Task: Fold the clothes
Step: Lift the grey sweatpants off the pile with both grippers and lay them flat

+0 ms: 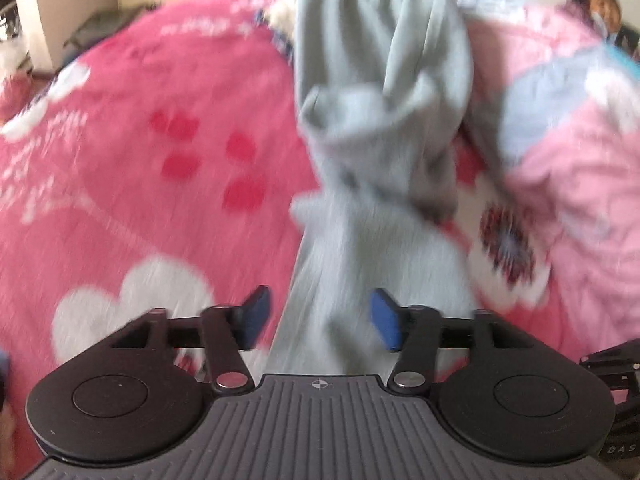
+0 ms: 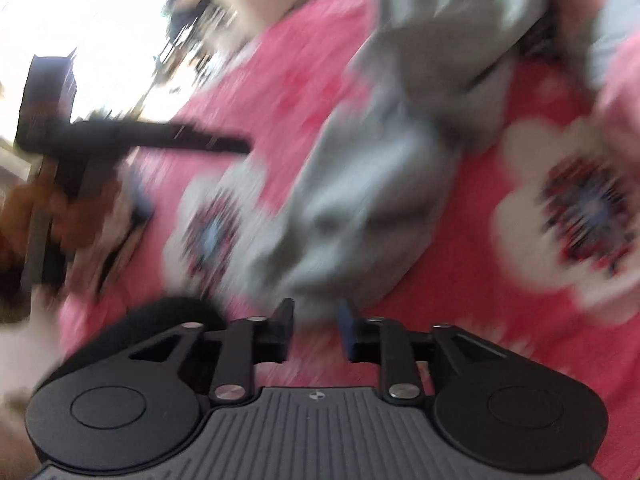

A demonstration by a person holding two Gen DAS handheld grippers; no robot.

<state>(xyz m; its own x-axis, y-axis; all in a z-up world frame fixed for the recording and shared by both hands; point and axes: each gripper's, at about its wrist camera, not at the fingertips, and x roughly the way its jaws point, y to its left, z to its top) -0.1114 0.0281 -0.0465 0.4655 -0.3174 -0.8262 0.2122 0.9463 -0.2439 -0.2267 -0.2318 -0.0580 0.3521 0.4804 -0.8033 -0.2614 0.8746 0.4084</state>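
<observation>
Covering nearly everything in both views, a pink flowered blanket (image 1: pixel 160 128) is spreading out under a crumpled grey garment (image 1: pixel 384 92), which is lying in a long rumpled strip across the middle of it and running toward both cameras. Hovering over the near end of that strip, the left gripper (image 1: pixel 322 318) is holding its jaws spread wide, with grey cloth showing between the blue pads (image 1: pixel 386 318) but not pressed by them. Sitting smaller in its blurred view, the right gripper (image 2: pixel 316 330) is keeping its jaws partly apart just short of the garment's bunched end, pinching nothing.
</observation>
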